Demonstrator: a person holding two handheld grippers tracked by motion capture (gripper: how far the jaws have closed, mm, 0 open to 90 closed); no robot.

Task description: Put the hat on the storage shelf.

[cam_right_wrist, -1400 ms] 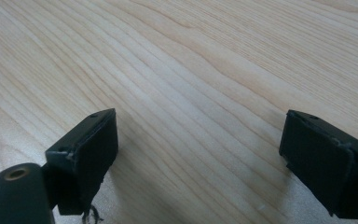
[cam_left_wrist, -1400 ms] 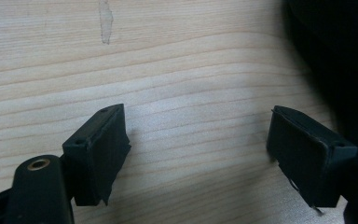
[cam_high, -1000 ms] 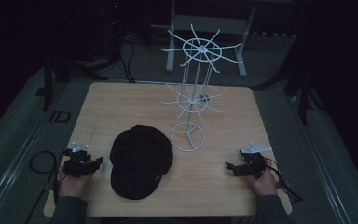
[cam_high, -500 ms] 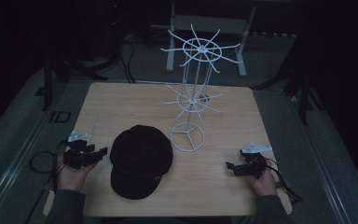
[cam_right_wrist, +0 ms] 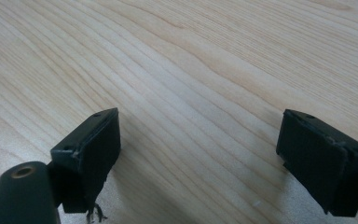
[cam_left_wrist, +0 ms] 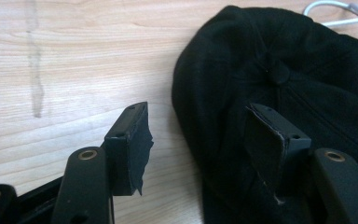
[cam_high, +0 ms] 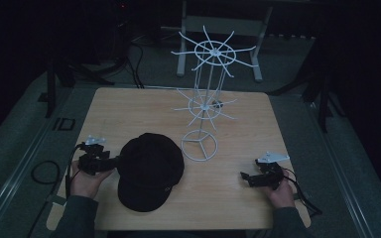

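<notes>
A black cap lies flat on the wooden table, near its front left. The cap takes up the right half of the left gripper view. My left gripper is open at the cap's left edge; in the left gripper view one jaw is over bare wood and the other over the fabric. A white wire hat stand with two tiers of spokes rises behind the cap. My right gripper rests open near the front right, with only bare wood between its jaws.
The stand's ring base sits just right of the cap, and part of it appears in the left gripper view. Cables trail off the table's left and right edges. Dark floor and a metal frame lie beyond the table.
My left gripper has moved right and forward, from off the cap's left side up to its edge. The right gripper has stayed in place.
</notes>
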